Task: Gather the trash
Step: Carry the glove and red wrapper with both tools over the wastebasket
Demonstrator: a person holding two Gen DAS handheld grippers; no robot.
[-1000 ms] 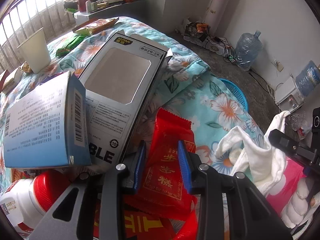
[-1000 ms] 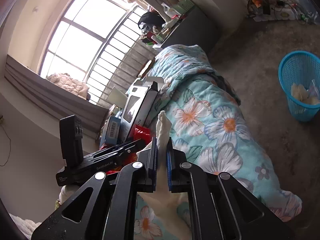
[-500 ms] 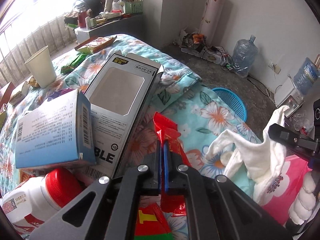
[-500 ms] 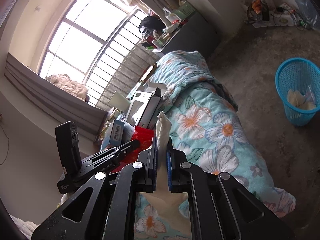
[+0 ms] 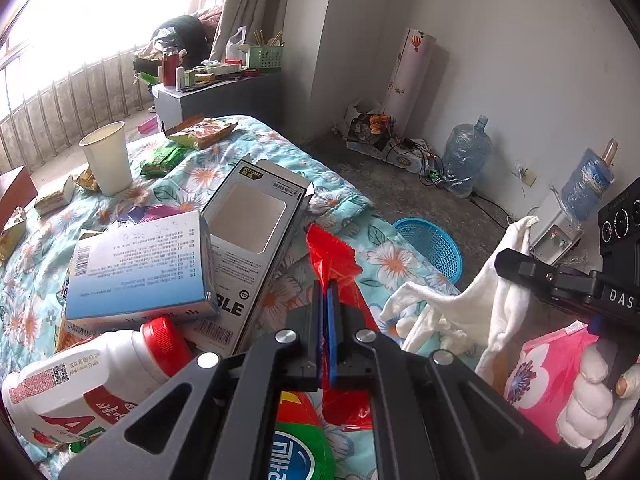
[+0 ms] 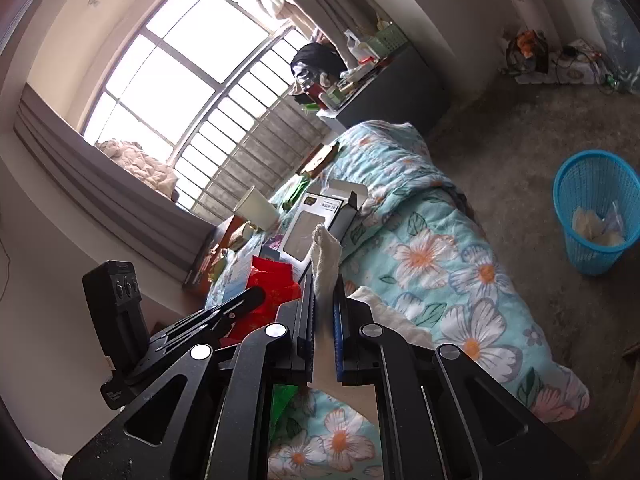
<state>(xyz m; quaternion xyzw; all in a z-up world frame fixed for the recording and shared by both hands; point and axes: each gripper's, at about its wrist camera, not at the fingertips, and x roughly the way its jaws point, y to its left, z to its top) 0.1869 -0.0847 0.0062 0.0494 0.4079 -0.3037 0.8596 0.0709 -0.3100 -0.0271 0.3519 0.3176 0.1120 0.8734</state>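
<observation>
Left gripper (image 5: 325,312): your fingers, spread a second ago, had pinched the red wrapper (image 5: 334,258) and lifted it off the floral quilt (image 5: 384,256).
Right gripper (image 6: 324,308): you kept it clamped on the white cloth (image 6: 326,256), raised too.
Blue basket (image 6: 596,212): it stood on the far floor to the right, your likely drop.

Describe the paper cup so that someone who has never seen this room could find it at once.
Start at the bed with the floral quilt, then look to its far end near the window railing. The paper cup stands upright there among flat snack wrappers; it is the only plain cream, open-topped thing.
</observation>
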